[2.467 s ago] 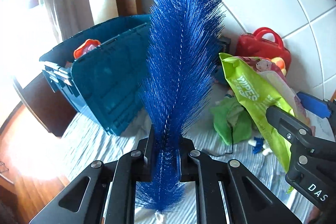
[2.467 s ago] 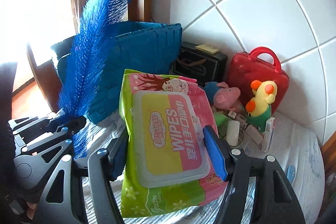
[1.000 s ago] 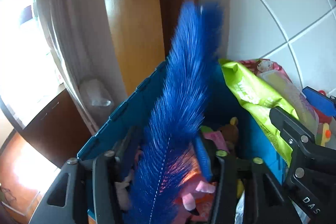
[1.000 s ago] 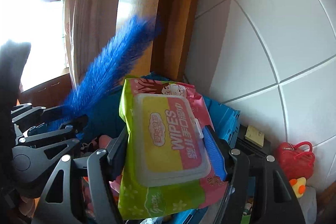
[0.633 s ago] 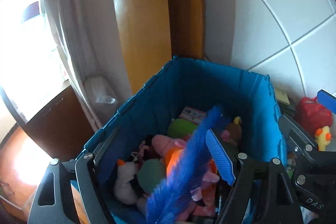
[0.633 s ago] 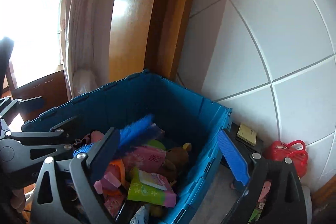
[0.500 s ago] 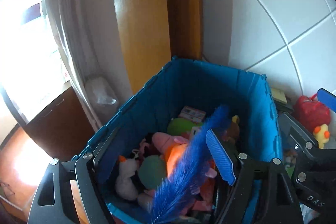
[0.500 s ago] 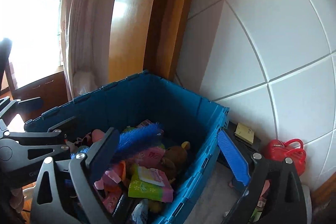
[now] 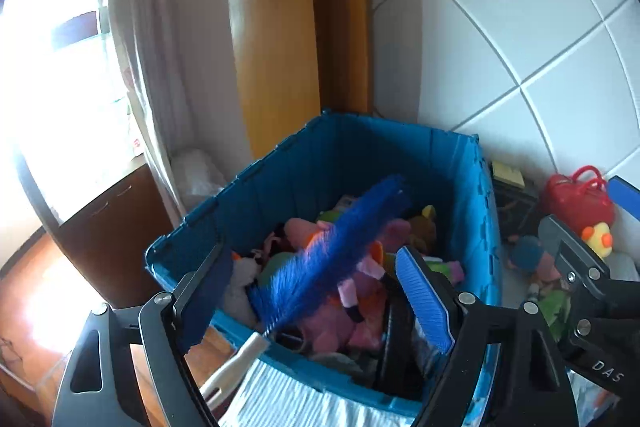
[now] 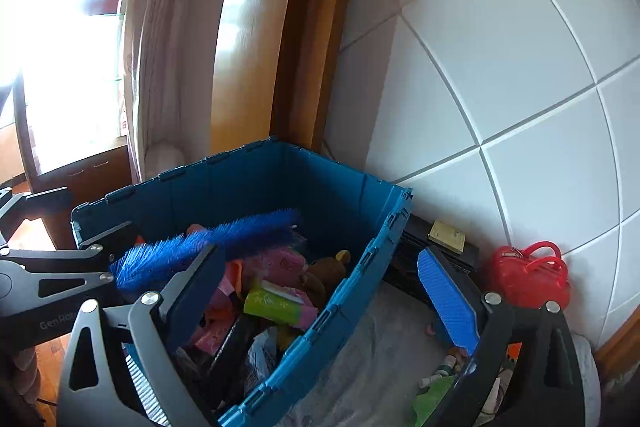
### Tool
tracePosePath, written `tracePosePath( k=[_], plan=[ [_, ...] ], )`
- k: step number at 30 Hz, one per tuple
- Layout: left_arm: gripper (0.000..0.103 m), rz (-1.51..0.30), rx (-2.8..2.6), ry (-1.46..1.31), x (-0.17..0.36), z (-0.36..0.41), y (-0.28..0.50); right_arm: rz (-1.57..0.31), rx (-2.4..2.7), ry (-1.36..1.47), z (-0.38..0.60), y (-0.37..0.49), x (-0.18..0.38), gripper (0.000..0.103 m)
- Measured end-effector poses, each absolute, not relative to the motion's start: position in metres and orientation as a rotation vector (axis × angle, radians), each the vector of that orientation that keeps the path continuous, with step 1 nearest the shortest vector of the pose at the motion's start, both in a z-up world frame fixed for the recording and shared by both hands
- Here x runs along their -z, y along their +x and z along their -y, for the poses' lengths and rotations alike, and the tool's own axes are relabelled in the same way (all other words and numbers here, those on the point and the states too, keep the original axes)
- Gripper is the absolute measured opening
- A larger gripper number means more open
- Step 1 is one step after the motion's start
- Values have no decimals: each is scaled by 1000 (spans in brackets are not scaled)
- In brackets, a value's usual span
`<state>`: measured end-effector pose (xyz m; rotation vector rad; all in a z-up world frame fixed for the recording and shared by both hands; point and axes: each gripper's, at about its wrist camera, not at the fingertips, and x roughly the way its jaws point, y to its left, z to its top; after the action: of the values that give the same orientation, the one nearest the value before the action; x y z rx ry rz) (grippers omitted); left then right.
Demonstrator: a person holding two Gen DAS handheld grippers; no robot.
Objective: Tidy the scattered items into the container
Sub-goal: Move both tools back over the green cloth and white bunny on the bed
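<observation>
Both grippers, left gripper [image 9: 316, 297] and right gripper [image 10: 320, 291], are black with silver screws, ribbed blue pads [image 9: 424, 297] and white lettering.

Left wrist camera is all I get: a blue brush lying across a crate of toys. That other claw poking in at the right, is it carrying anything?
Observer: No. The right gripper is open, its jaws wide apart with nothing between them.
Visitor: What is it pointing at?
Observer: The blue crate. A green and pink wipes pack lies on the pile inside.
Visitor: Is the brush near that pack?
Observer: The blue brush lies higher on the pile, behind the pack. I cannot tell whether they touch.
</observation>
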<state>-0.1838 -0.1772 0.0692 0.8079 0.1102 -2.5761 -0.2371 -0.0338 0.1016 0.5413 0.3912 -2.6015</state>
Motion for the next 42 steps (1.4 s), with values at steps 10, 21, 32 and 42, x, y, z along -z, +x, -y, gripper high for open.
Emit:
tracePosePath(
  k=[10, 21, 32, 42],
  plan=[
    [93, -155, 2624, 805, -51, 105, -147, -376, 2622, 542, -44, -187, -84, 101],
    [102, -88, 2700, 847, -37, -8, -151, -268, 2708, 667, -178, -181, -61, 103],
    [102, -7, 2889, 1005, 2, -85, -208, -128, 2902, 872, -294, -191, -18, 103],
    [102, 107, 2952, 1213, 59, -157, -261, 49, 3085, 1201, -400, -204, 38, 103]
  ],
)
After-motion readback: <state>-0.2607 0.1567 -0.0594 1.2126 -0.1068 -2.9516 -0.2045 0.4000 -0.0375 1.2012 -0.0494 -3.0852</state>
